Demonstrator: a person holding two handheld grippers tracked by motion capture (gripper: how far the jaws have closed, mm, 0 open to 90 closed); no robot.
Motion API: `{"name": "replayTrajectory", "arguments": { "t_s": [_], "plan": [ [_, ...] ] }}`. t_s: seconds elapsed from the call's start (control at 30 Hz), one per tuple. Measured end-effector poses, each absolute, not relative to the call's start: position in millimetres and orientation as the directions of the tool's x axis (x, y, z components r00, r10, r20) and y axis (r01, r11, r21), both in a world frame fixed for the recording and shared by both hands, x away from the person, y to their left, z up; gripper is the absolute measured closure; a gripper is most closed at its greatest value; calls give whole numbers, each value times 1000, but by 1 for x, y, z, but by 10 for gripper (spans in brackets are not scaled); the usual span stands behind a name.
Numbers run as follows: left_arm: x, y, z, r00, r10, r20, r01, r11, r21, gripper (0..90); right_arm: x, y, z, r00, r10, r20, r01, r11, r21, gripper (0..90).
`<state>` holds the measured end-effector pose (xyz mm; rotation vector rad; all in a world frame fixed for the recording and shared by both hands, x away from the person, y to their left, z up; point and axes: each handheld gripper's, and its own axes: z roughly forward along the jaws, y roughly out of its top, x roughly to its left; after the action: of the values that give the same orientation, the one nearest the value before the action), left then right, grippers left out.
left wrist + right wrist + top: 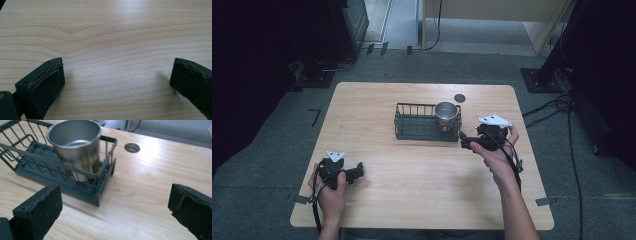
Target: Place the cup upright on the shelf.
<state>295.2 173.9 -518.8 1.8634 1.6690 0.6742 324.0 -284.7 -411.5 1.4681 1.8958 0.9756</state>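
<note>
A steel cup [446, 115] stands upright in the right end of a dark wire rack [412, 126] at the table's middle. From the right gripper view the cup [76, 150] fills the rack's [30, 161] near corner. My right gripper [464, 141] hovers just right of the rack, open, its jaws wide apart with nothing between them [115, 207]. My left gripper [358, 171] rests near the front left of the table, far from the rack. It is open too, with bare wood between its jaws [117, 85].
The wooden table [377, 165] has a round cable hole [459, 98] behind the rack, also visible as the hole [132, 147] in the right gripper view. Cables and stand feet lie on the floor to the right [557, 105].
</note>
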Motion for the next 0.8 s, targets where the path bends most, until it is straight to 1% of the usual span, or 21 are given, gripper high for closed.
{"name": "replayTrajectory", "arguments": {
  "t_s": [0.23, 0.43, 0.8],
  "plan": [
    [295, 174, -519, 106, 994, 9, 722, -83, 687, 0, 312, -300, -420, -219, 976, 16, 587, 119, 801, 0],
    [295, 174, -519, 107, 994, 11, 723, -86, 686, 0, 298, -317, -442, -194, 981, 25, 621, 103, 777, 0],
    [295, 174, -519, 107, 994, 11, 723, -85, 686, 0, 280, -338, -466, -155, 987, 37, 648, 73, 758, 0]
  ]
}}
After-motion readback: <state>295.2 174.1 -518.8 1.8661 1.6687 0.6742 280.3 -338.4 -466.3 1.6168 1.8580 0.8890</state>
